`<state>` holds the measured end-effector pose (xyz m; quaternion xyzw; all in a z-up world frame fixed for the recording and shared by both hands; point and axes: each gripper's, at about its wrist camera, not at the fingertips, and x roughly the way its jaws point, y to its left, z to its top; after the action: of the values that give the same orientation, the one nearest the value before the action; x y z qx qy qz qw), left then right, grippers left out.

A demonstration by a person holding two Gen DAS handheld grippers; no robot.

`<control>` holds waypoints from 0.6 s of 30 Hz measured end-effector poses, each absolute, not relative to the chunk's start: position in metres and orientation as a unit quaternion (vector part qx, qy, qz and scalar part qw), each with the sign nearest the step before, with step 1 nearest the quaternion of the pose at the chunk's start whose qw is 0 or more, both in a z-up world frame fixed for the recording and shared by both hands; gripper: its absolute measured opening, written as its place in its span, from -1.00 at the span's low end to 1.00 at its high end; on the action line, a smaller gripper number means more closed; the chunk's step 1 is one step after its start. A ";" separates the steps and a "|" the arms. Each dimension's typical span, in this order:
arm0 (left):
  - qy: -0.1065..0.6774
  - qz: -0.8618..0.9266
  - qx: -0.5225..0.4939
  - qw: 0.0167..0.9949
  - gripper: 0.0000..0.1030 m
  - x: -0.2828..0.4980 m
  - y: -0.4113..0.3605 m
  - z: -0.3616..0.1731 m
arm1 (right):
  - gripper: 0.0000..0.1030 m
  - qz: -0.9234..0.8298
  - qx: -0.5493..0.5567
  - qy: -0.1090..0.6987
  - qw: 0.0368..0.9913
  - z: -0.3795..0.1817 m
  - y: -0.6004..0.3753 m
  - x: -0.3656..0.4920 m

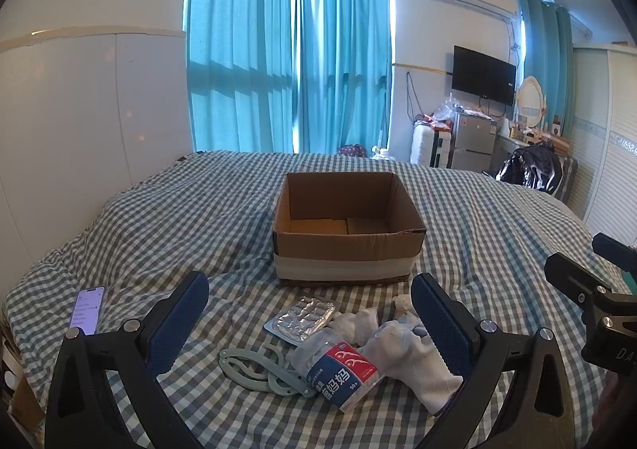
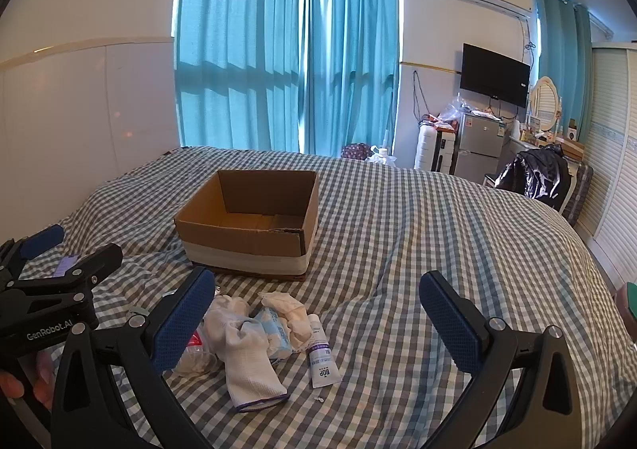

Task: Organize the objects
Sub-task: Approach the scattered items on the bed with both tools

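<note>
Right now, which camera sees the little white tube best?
The right wrist view: the white tube lies fully visible on the checked blanket, right of the white glove. In the left wrist view, I cannot pick it out behind the pile.

Readable print from my two wrist cameras

My left gripper reads "GenRobot.AI"; the white tube says "BOP"; the clear jar label shows "50" beside large Chinese characters.

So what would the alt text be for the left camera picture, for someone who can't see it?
An empty cardboard box sits on a checked bedspread, with a small pile in front of it: a foil pill pack, a white glove, a clear plastic jar and a pale green clip. The left tongs hang open over the pile, holding nothing.
</note>
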<state>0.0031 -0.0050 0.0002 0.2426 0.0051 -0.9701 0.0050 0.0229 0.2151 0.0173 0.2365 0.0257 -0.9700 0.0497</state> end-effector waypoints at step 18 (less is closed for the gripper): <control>0.009 -0.971 0.240 0.013 1.00 0.008 -0.008 0.002 | 1.00 -0.970 0.236 0.031 0.057 0.020 0.211 0.027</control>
<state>0.0075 -0.0083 0.0022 0.2398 0.0093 -0.9707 0.0125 0.0269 0.2110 0.0201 0.2361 0.0305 -0.9696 0.0566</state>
